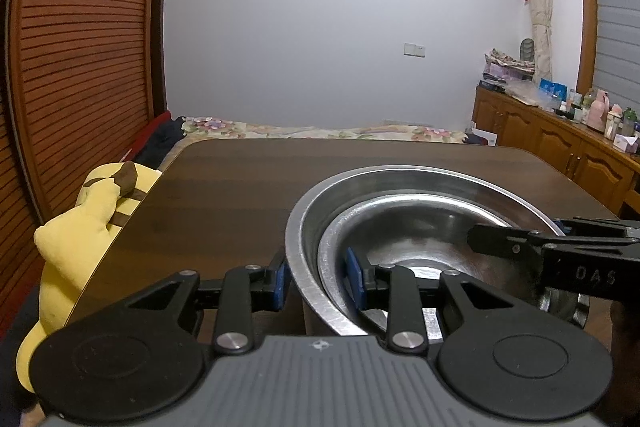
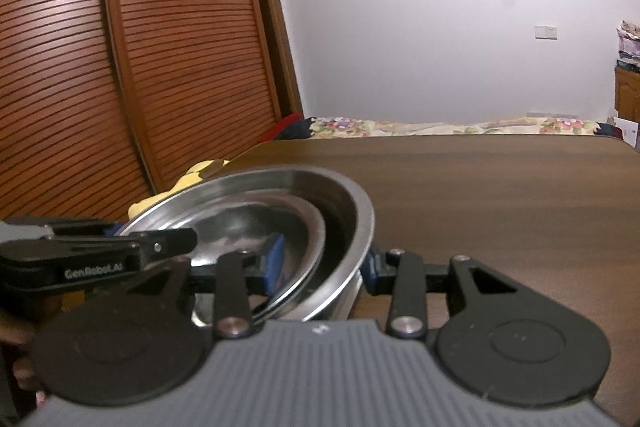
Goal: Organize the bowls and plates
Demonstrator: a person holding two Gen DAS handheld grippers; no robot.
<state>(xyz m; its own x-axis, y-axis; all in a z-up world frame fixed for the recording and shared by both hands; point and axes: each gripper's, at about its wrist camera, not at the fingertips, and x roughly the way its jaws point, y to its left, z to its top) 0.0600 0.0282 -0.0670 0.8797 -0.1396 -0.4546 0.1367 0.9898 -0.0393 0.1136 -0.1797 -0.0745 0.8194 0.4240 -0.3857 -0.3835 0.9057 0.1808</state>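
A large steel bowl (image 1: 298, 227) stands on the dark wooden table (image 1: 224, 183) with a smaller steel bowl (image 1: 420, 227) nested inside it. My left gripper (image 1: 316, 277) straddles the left rims of both bowls, one blue pad outside, one inside; the pads stand apart from the metal. My right gripper (image 2: 326, 265) straddles the right rims the same way in the right wrist view, where the large bowl (image 2: 360, 211) and inner bowl (image 2: 256, 223) show. Each gripper also shows in the other's view, the right one (image 1: 560, 247) and the left one (image 2: 100, 255).
A yellow plush toy (image 1: 80, 227) lies off the table's left edge. A slatted wooden wardrobe (image 2: 120, 47) stands to the left. A bed with a floral cover (image 1: 320, 131) is behind the table, and a cluttered wooden cabinet (image 1: 560, 143) is at the right.
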